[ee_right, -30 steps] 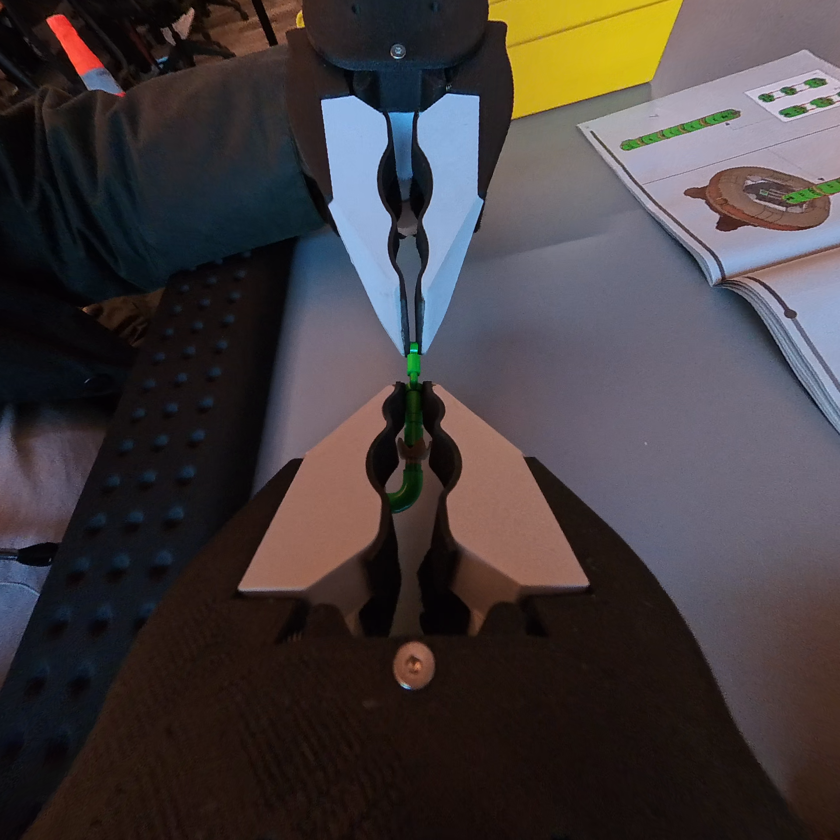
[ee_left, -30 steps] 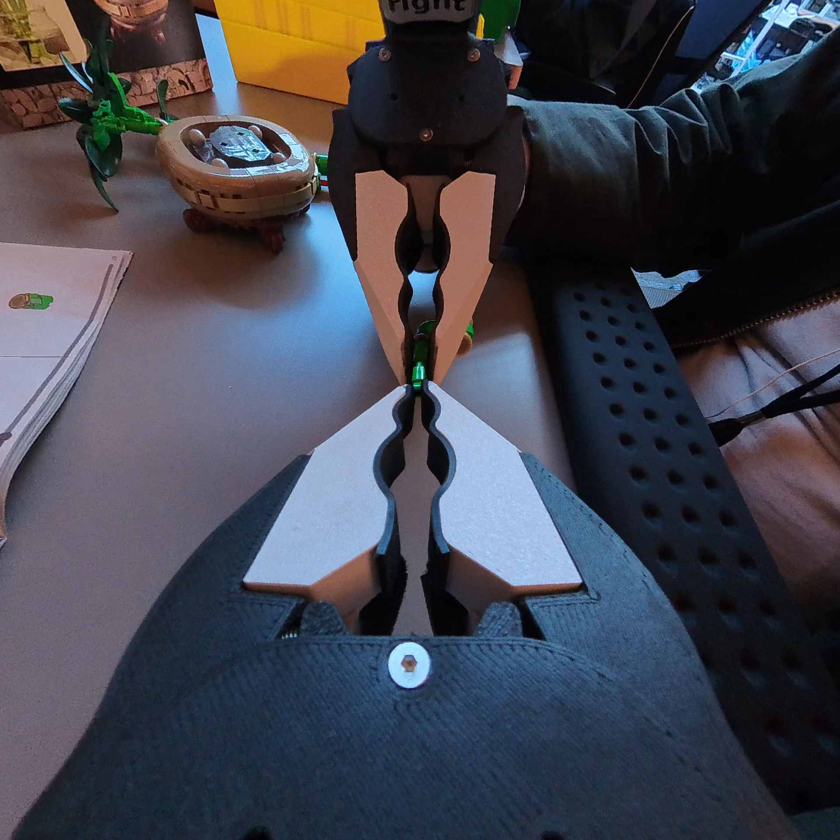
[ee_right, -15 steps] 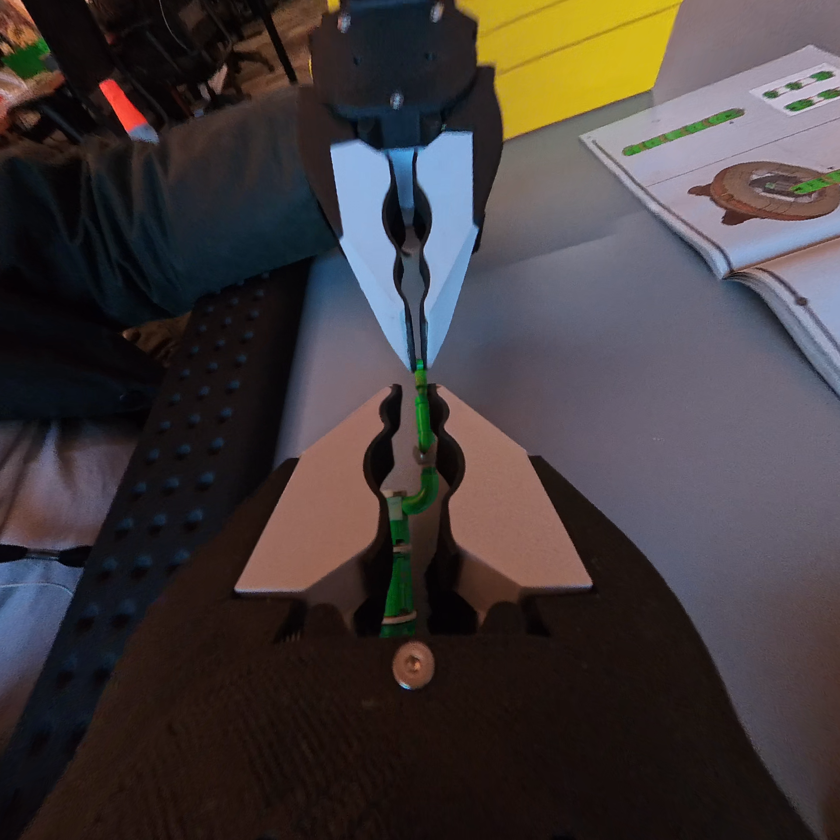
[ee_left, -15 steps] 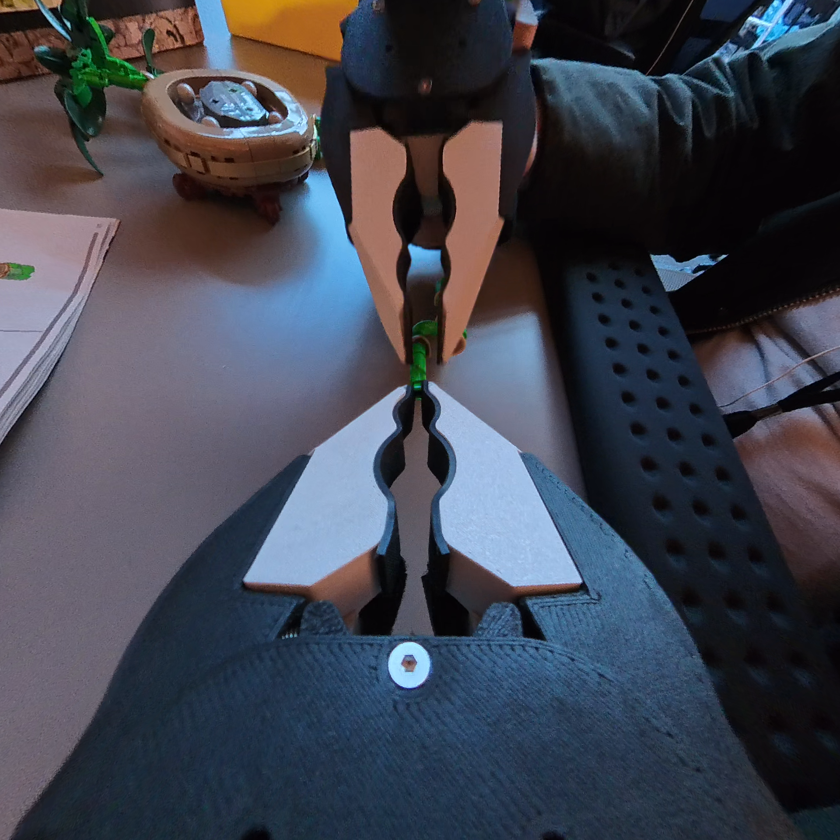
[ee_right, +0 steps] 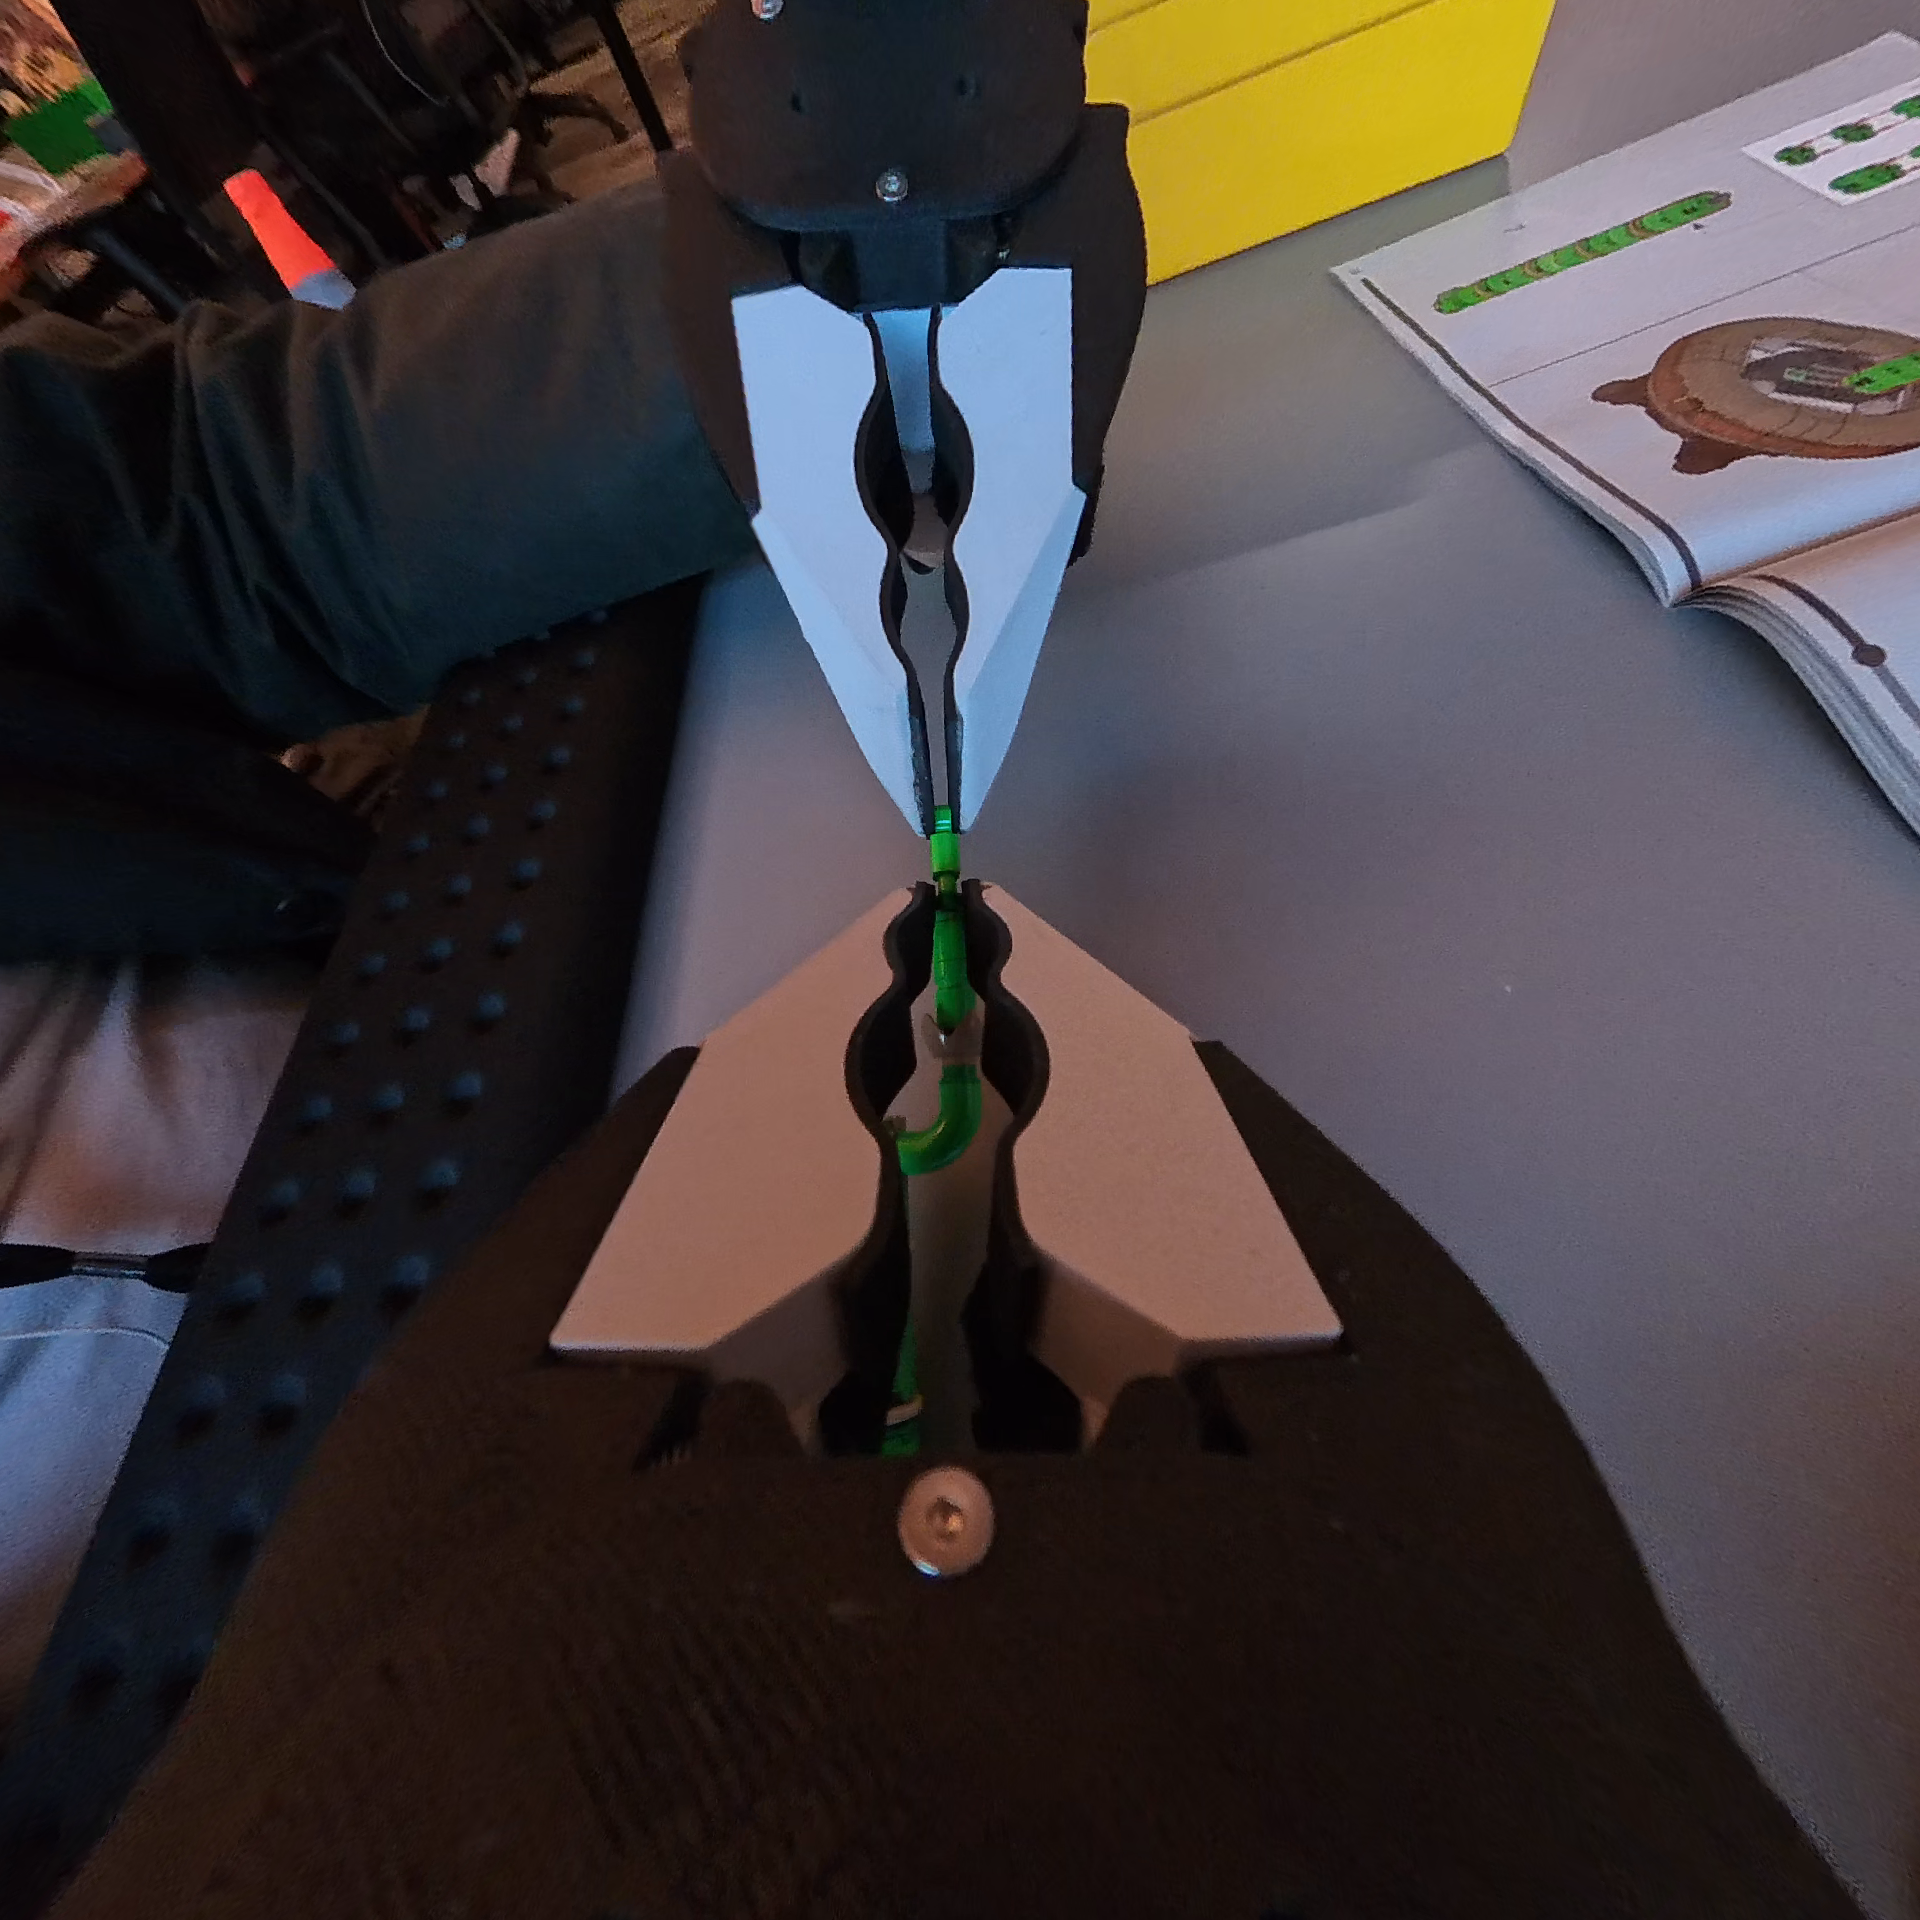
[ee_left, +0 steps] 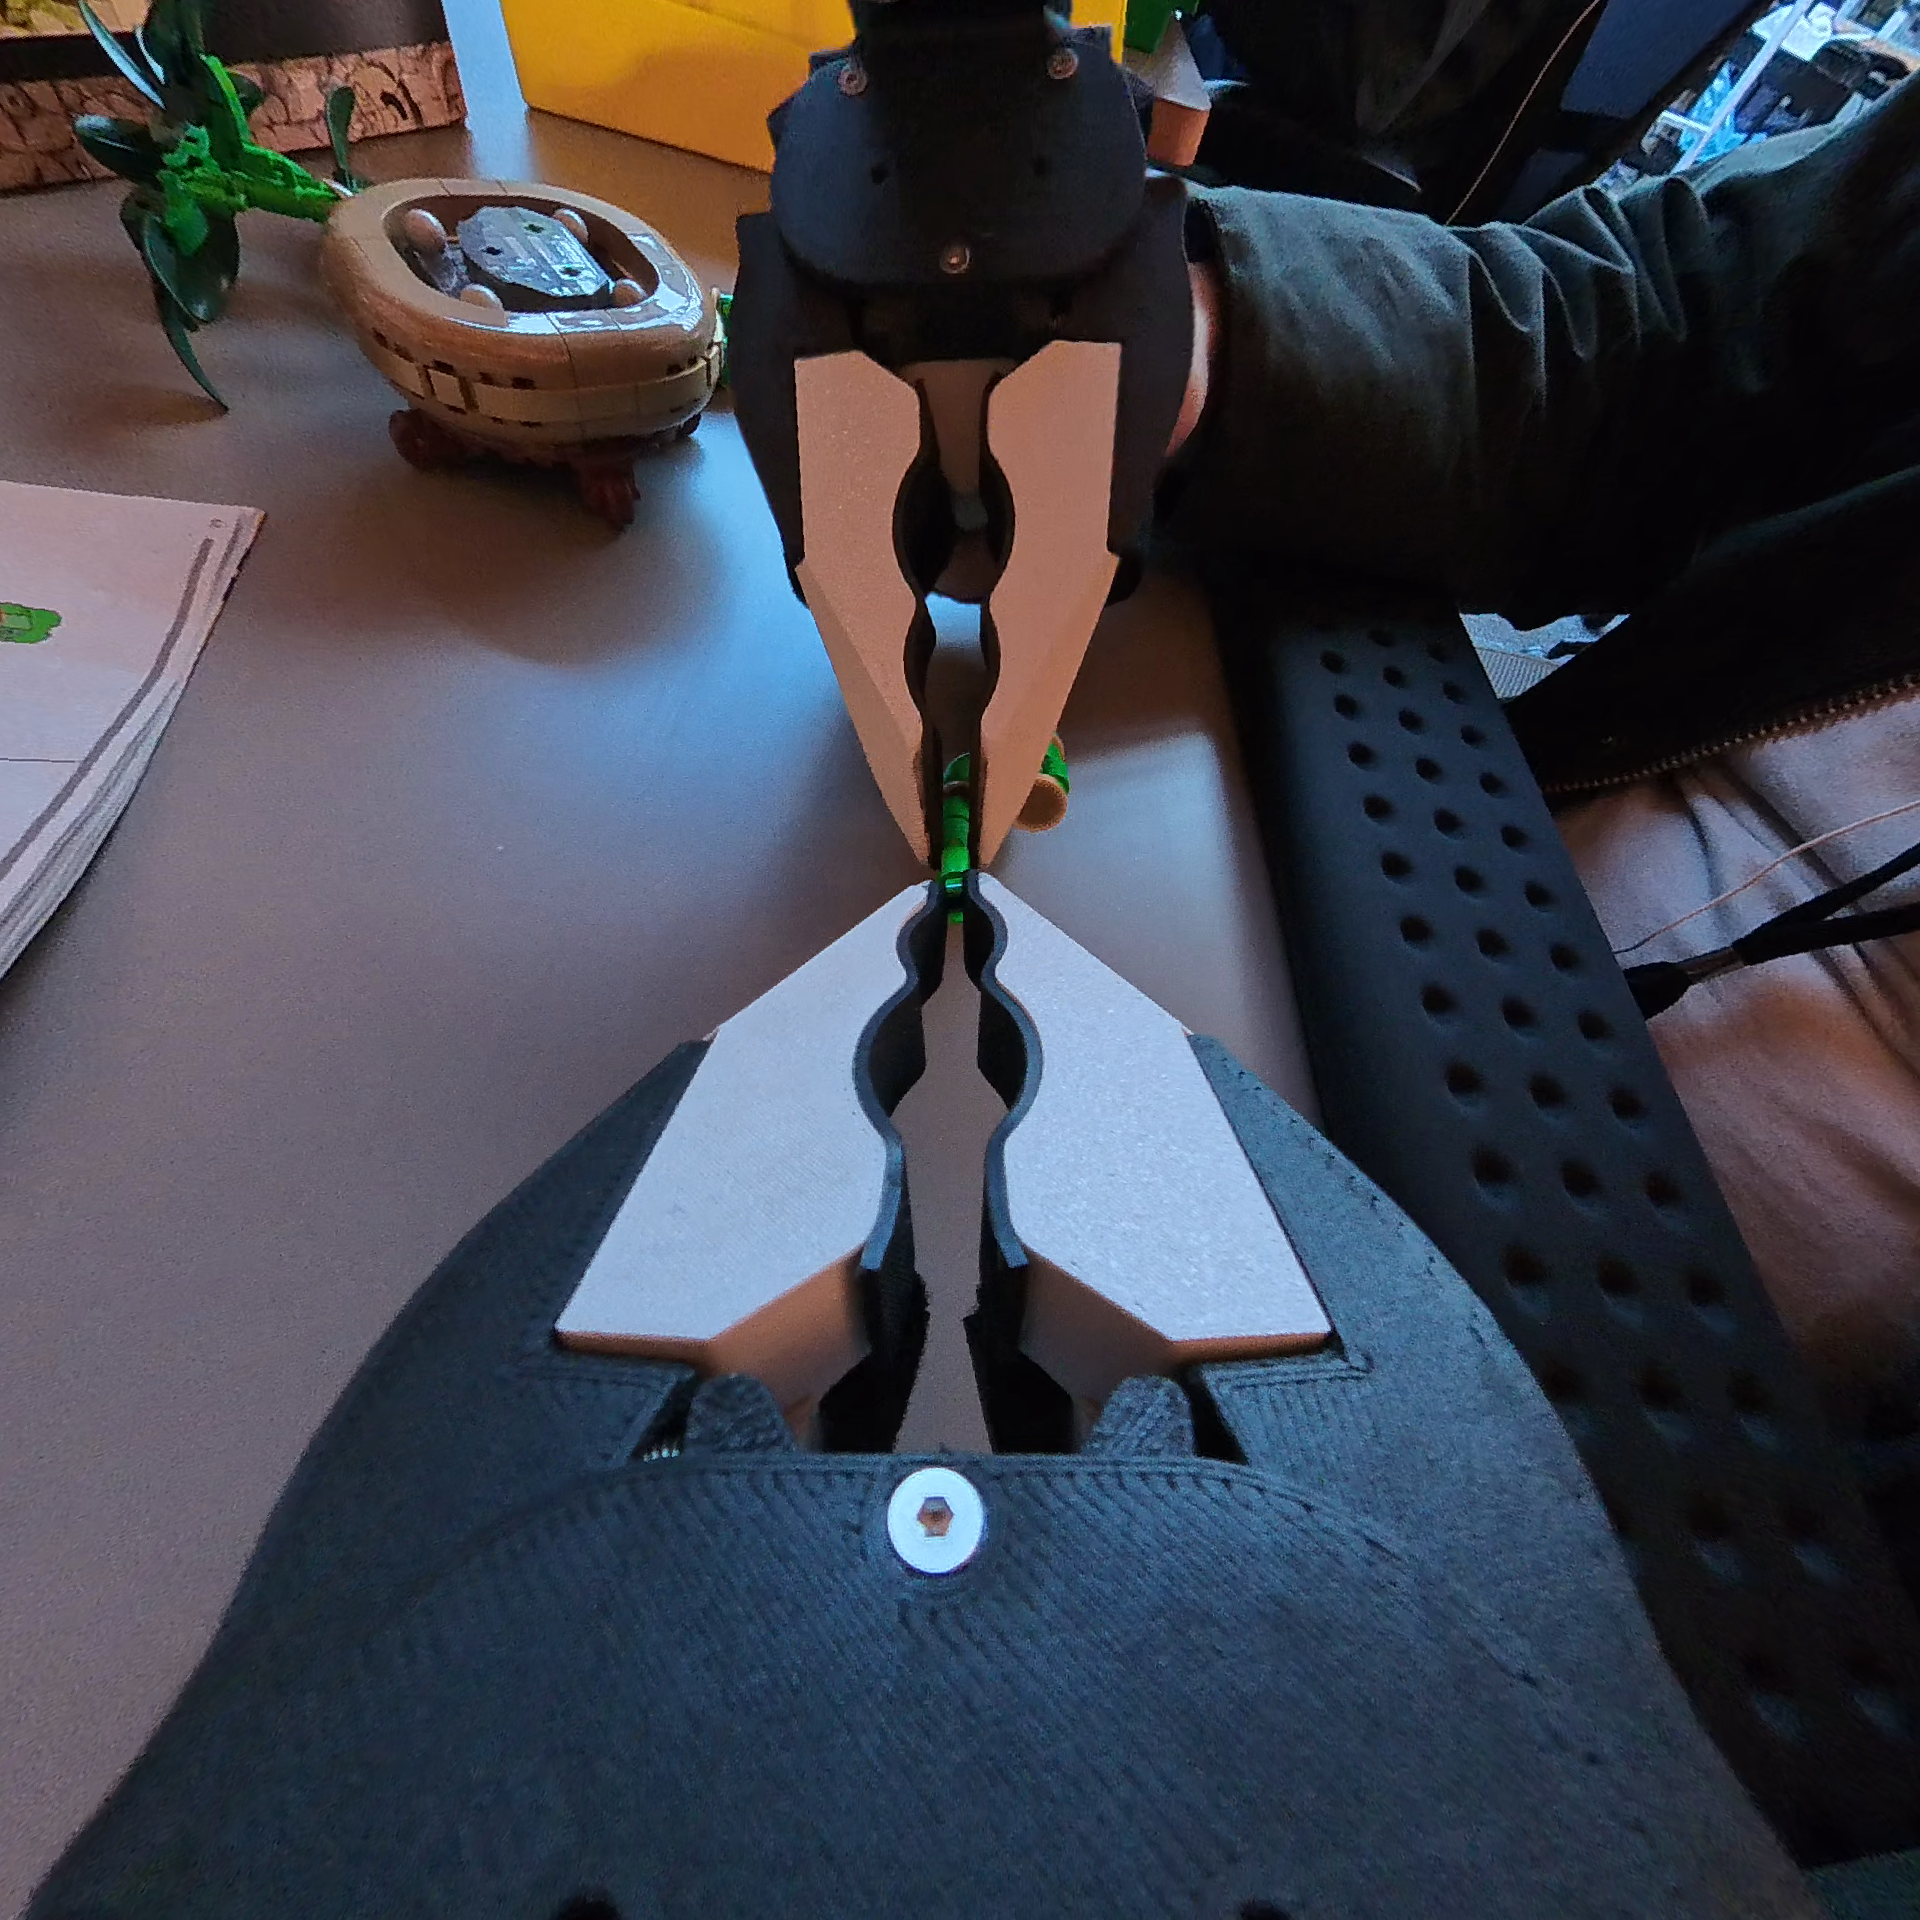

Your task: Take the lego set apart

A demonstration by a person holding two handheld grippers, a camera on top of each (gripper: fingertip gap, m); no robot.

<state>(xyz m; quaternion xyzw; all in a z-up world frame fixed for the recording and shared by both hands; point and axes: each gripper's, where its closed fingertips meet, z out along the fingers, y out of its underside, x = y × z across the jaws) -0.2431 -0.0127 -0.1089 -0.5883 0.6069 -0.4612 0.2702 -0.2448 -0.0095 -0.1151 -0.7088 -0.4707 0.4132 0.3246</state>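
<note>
Two claws meeting tip to tip above the table point(ee_left: 436, 935), left gripper point(ee_left: 951, 891) and right gripper point(ee_right: 943, 894) each clamping an end of the green stem point(ee_right: 943, 862), brown pot point(ee_left: 520, 312) sitting beyond

Light was dim and warm, with a pale glare patch on the surface point(ee_left: 1164, 790). Soft shadows lay beneath objects; wide-angle lenses bent the edges, and the far background was blurred.

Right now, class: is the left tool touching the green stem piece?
Touching. The left wrist view shows the left tool pinching the green stem piece at its tips, no gap.
</note>
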